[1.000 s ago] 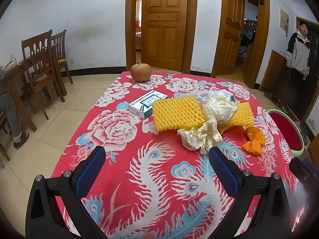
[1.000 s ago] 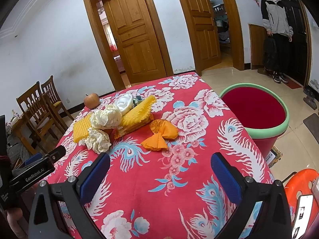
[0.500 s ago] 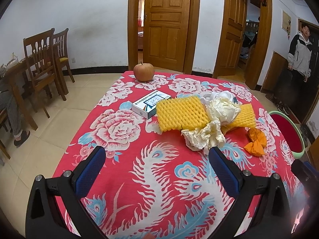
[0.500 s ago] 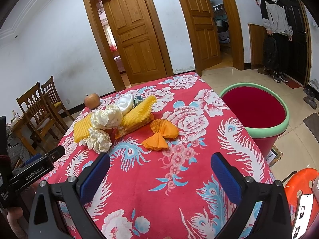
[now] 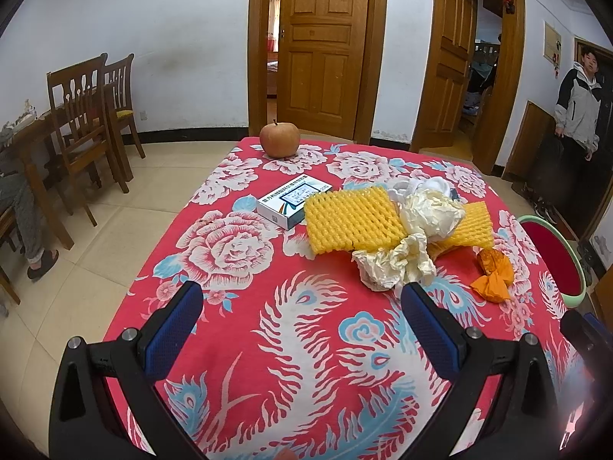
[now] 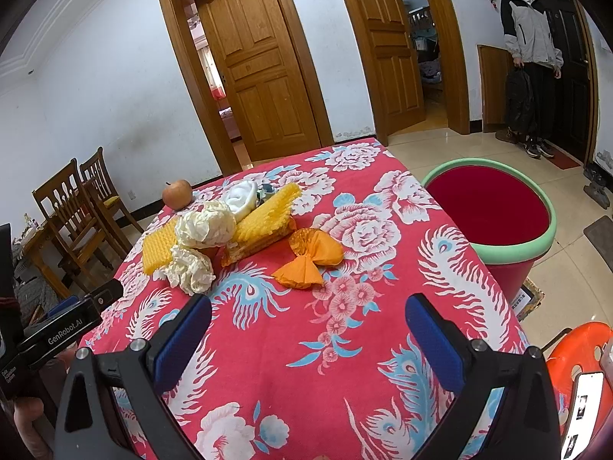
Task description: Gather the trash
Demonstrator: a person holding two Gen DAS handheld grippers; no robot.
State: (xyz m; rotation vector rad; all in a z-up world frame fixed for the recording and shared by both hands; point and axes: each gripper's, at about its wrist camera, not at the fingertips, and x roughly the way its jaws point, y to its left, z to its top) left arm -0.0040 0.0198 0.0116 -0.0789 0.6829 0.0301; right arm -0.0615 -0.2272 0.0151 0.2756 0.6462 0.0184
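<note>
Evidently nothing is being collected yet: yellow foam nets, crumpled paper and an orange wrapper are all lying on the tablecloth, the bin is waiting rightward, and the left gripper and right gripper are hovering wide, empty.
</note>
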